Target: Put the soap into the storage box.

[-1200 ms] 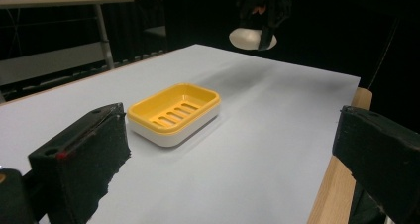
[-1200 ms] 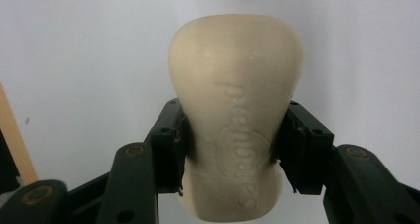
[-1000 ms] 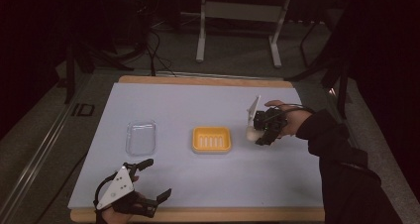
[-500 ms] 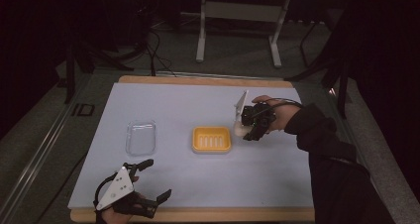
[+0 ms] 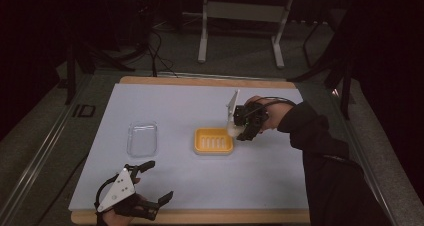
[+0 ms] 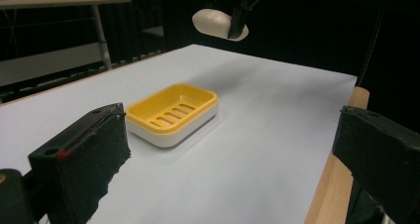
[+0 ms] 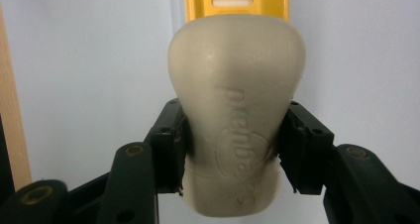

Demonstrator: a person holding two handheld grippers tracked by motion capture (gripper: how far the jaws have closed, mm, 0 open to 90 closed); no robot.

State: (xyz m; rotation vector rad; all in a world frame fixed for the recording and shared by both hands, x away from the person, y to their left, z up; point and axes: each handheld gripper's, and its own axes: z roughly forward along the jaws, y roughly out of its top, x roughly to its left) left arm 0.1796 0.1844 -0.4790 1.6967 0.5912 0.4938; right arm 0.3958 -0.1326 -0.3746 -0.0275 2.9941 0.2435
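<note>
A cream bar of soap (image 7: 236,110) with embossed lettering is clamped between the jaws of my right gripper (image 5: 240,131), which holds it in the air just right of the yellow soap dish (image 5: 213,140). The left gripper view shows the soap (image 6: 218,23) hanging above and beyond the dish (image 6: 171,112). The dish's slotted yellow tray (image 7: 236,0) lies ahead of the soap in the right gripper view. My left gripper (image 5: 152,183) rests open near the table's front left edge, with nothing between its jaws.
A clear plastic lid (image 5: 142,138) lies on the pale blue mat (image 5: 165,106) left of the dish. The wooden table edge (image 5: 200,217) runs along the front. A metal stand (image 5: 240,11) is on the floor beyond the table.
My right gripper has carried the soap leftward and slightly nearer, up to the dish's right end. The left gripper has stayed put.
</note>
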